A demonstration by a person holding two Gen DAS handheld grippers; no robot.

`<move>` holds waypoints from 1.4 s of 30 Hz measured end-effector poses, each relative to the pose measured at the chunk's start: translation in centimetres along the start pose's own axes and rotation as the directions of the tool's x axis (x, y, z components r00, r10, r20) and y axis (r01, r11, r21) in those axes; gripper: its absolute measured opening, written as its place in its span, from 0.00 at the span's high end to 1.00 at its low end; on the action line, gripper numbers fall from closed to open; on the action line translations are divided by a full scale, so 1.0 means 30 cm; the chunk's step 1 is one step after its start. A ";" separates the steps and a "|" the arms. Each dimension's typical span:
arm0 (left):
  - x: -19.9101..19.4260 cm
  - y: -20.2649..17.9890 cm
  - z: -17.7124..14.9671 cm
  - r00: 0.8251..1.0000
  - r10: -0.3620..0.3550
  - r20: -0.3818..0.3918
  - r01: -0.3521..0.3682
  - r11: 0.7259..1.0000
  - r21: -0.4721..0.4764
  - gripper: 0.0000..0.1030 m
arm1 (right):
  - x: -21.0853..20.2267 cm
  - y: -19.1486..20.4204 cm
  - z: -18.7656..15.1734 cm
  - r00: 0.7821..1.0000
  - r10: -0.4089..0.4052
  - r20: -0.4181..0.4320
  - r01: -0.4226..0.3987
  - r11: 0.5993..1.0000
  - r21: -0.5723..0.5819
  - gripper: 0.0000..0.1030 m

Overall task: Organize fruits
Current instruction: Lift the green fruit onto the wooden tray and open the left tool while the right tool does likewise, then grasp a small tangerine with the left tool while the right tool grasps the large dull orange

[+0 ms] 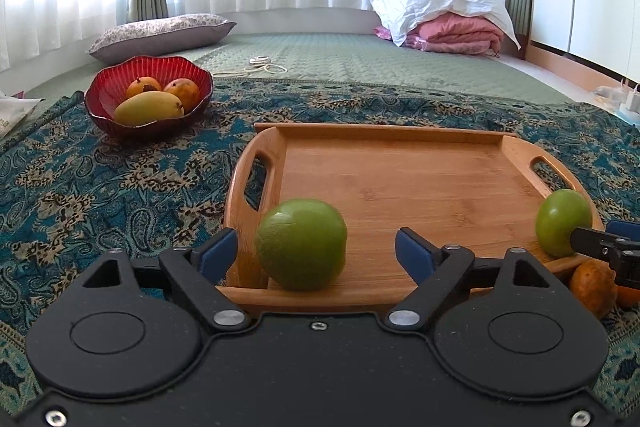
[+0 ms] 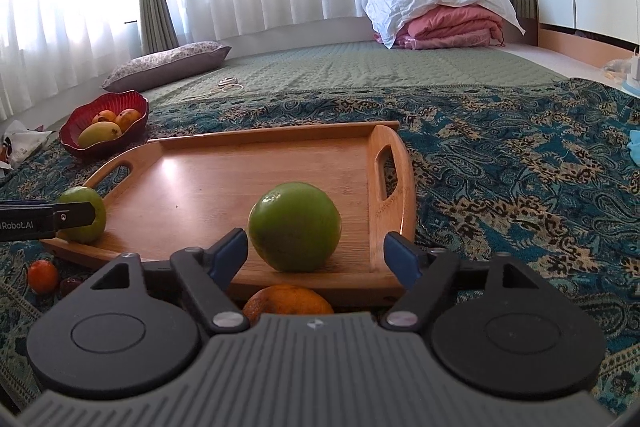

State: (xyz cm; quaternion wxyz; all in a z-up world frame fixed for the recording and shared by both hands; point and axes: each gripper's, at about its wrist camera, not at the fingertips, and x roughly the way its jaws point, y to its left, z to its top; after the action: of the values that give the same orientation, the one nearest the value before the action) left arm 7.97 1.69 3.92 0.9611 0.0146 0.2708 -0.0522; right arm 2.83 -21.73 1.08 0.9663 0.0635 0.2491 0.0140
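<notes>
the room has white curtains along the far wall and a green quilted mat on the floor, with a blue patterned cloth spread in front of it. on this cloth lies a wooden tray with a cut-out handle at each end.

in the left wrist view, the left gripper hangs over the near left corner of the tray with its blue fingers spread apart, holding nothing. between them a green fruit sits on the tray floor, close to the left finger but not pressed by either one. at the near right corner of the tray a second green fruit sits, and the right gripper comes in there from the right edge. just outside the tray, near that corner, an orange fruit lies on the cloth. beyond the tray, to its far left, a red bowl holds a yellow mango and two orange-coloured fruits.

in the right wrist view, the right gripper is also released, fingers wide. the second green fruit stands on the tray between them, touching neither. an orange fruit lies just before the near edge of the tray, partly hidden under the gripper body. at the left end of the tray the left gripper partly covers the first green fruit. a small orange fruit lies on the cloth near that end.
</notes>
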 end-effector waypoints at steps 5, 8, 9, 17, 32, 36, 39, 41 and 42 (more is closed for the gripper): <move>-0.040 -0.006 -0.021 1.000 -0.008 0.017 0.007 1.000 0.006 0.11 | -0.031 0.014 -0.013 1.000 0.004 0.020 -0.003 1.000 -0.020 0.14; -0.066 -0.014 -0.035 0.999 -0.012 0.032 0.011 1.000 0.017 0.09 | -0.049 0.020 -0.022 1.000 0.005 0.028 -0.004 1.000 -0.023 0.14; -0.076 -0.019 -0.042 0.999 -0.013 0.039 0.012 1.000 0.024 0.09 | -0.055 0.023 -0.026 0.999 0.003 0.032 -0.002 1.000 -0.027 0.14; -0.120 -0.046 -0.098 0.999 -0.024 0.047 0.022 0.998 0.060 0.07 | -0.088 0.050 -0.066 0.999 0.001 0.044 0.002 0.998 -0.066 0.14; -0.142 -0.005 -0.188 1.000 -0.015 0.005 0.014 0.999 0.031 0.06 | -0.134 0.069 -0.127 0.995 -0.017 0.100 0.023 0.998 -0.063 0.15; -0.139 0.011 -0.194 1.000 -0.001 0.004 0.001 1.000 0.028 0.06 | -0.135 0.081 -0.137 0.995 -0.009 0.095 0.016 0.997 -0.073 0.17; -0.136 0.028 -0.201 1.000 0.019 -0.001 -0.019 1.000 0.016 0.06 | -0.132 0.087 -0.141 0.996 -0.006 0.090 0.013 0.997 -0.081 0.19; -0.129 0.044 -0.205 1.000 0.029 -0.008 -0.029 1.000 0.006 0.09 | -0.130 0.090 -0.143 0.996 -0.006 0.085 0.013 0.996 -0.084 0.21; -0.126 0.054 -0.208 0.999 0.033 -0.014 -0.033 0.999 -0.003 0.10 | -0.128 0.091 -0.145 0.997 -0.006 0.082 0.013 0.996 -0.085 0.22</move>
State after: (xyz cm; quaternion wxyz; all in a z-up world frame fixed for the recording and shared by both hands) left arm 1.69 4.00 0.58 0.9600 0.0180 0.2771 -0.0356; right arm -2.62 -18.75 -0.49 0.9776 0.0212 0.2088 0.0175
